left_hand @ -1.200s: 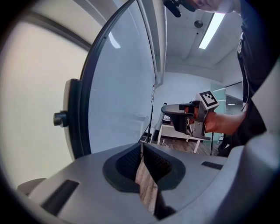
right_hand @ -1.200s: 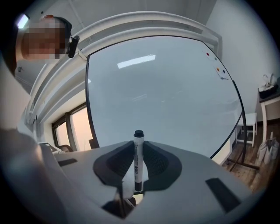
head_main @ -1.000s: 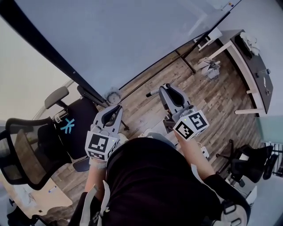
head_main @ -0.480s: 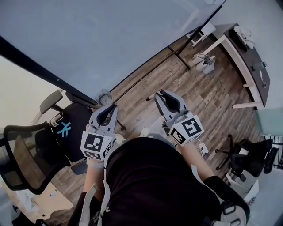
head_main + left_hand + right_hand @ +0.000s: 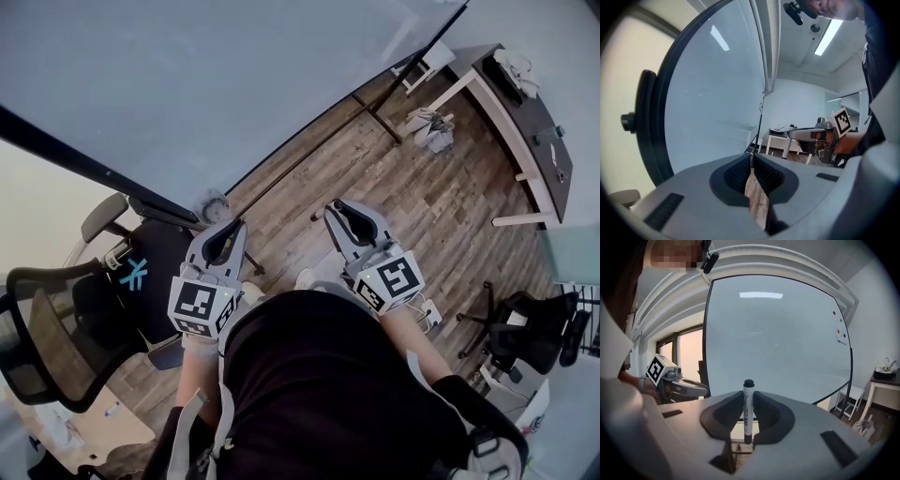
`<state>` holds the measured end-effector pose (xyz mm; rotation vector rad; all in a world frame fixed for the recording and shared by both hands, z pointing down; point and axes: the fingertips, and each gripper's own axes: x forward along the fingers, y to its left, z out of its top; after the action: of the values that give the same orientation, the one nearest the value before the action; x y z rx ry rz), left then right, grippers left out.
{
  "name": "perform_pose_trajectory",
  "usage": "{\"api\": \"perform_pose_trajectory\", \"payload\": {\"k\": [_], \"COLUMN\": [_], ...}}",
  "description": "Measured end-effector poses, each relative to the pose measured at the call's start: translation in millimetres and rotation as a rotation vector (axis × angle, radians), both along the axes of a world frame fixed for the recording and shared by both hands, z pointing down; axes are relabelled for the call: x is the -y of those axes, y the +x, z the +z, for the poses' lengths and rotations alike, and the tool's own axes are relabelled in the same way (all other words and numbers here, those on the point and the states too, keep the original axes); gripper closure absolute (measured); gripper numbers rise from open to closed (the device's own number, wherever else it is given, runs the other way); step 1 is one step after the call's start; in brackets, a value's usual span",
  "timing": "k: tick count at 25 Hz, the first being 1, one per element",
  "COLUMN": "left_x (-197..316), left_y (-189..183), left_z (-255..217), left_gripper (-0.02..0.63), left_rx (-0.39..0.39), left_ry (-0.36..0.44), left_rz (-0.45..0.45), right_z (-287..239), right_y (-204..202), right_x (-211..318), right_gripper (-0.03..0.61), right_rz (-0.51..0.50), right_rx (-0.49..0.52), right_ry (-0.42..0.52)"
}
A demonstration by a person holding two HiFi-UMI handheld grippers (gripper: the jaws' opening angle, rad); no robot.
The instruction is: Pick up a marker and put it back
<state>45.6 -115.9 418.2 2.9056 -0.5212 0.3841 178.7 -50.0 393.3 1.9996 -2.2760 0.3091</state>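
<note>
- Right gripper view: the marker (image 5: 748, 408) stands upright, pinched between the fingers of your right gripper (image 5: 748, 425); the pick-up looks done.
- Your left gripper (image 5: 751, 164) has its fingers pressed together with nothing between them.
- The whiteboard (image 5: 778, 343) lies beyond the fingers; putting the marker back remains.

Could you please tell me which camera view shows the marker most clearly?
The right gripper view: the marker stands upright, clamped between the right gripper's jaws, close up. The head view shows just an end; the left gripper view shows it small and distant.
</note>
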Motion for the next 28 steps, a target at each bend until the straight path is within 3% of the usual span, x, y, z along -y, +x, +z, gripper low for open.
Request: {"api": "perform_pose_trajectory", "payload": {"k": [12,28], "left_x": [0.5,1.5], "left_y": [-5.5,-37.2], "left_z": [3.3,3.6], "left_gripper": [0.603,0.604], "left_rx": [0.004,0.014], "left_ry": [-0.008,-0.019], "left_rz": [-0.021,-0.094], "right_z": [6.5,-23.5], "right_y": [-1.4,-21.5], "right_x": [3.7,38.8], "right_gripper": [0.503,0.502], "right_rz": [-0.021,-0.095], "right_rx": [0.010,0.063], "right_ry": [-0.020,0.029]}}
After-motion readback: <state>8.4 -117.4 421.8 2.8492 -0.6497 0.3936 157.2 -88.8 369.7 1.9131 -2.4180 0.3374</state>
